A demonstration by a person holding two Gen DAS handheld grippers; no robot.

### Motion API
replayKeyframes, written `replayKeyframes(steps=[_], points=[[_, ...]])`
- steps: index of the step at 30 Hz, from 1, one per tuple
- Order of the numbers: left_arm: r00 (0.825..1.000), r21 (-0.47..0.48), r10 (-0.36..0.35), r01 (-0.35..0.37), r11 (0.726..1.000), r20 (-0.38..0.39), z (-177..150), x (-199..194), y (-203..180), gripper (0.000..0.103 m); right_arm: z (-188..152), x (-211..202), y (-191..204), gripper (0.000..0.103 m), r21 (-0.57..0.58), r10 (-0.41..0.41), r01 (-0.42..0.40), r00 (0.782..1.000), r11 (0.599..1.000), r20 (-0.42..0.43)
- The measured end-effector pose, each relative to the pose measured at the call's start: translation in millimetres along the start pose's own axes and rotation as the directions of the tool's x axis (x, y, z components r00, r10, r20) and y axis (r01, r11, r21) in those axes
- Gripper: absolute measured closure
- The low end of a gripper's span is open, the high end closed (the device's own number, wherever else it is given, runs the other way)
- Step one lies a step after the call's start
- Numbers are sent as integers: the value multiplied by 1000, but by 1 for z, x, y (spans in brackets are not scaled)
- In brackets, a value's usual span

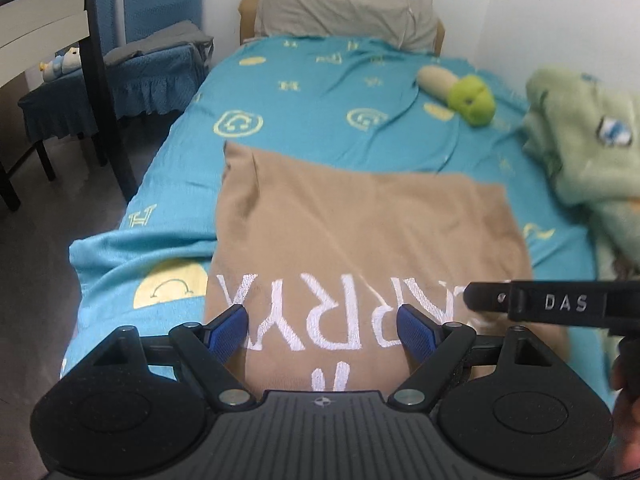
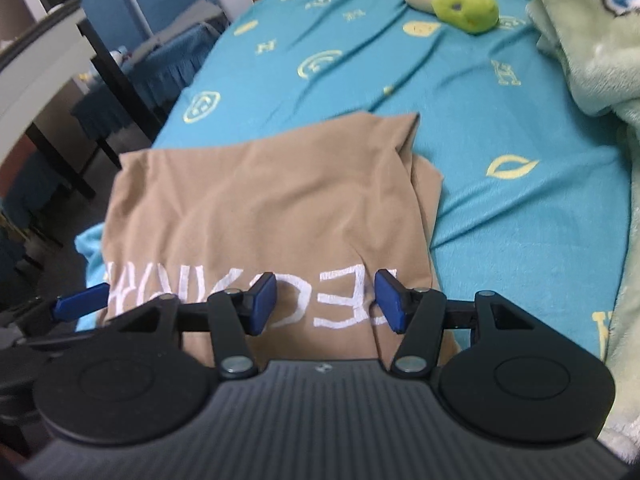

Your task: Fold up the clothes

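Hovering over the near end of a tan shirt lying on the bed, both tools are pointing down at the white lettering. The shirt is resting flat on the teal sheet, already narrowed to a long strip, with one side layer folded under along its right edge, clearest in the right wrist view. The left hand-held gripper is standing wide apart, nothing between its blue pads, cloth only beneath them. The right hand-held gripper is standing half spread; its pads are sitting just above the lettering, and I am seeing no fold pinched between them. Judging by this, the lengthwise fold is looking done and the crosswise fold is coming up: the step in hand is reaching for the near hem. The next move is calling for each gripper to be dropping onto a near corner, catching all layers together, then lifting and carrying the edge toward the far end evenly. A green plush toy and a pale blanket are lying well apart from the shirt.
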State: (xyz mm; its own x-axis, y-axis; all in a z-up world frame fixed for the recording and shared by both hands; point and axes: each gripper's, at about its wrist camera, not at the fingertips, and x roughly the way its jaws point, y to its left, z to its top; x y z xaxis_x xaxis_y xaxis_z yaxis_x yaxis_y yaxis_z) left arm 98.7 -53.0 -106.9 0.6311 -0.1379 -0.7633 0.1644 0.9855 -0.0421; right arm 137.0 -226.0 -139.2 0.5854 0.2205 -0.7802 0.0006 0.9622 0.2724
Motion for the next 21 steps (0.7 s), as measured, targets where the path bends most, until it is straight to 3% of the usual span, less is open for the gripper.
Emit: replayKeyframes(steps=[6,9,16,21], points=[[1000,-62,-15,15,998,-6,-2,-12,9,18,-4,-2,0,46,-3,1,-1,1000,1000,3],[996,-150,-88,85,985,-11,-7,-26,18,17,-5,-3,-2,46,7,7,-7,1000,1000,3],[965,-343,-260,239,909,-18,-25,-40,44,17,-1,-4,-11,46,68,41,-41,999,997,1],[921,-518,-388,312,797,-42,-36,-25,63,17,0,-4,-12,46,81,46,-46,999,996,-2]])
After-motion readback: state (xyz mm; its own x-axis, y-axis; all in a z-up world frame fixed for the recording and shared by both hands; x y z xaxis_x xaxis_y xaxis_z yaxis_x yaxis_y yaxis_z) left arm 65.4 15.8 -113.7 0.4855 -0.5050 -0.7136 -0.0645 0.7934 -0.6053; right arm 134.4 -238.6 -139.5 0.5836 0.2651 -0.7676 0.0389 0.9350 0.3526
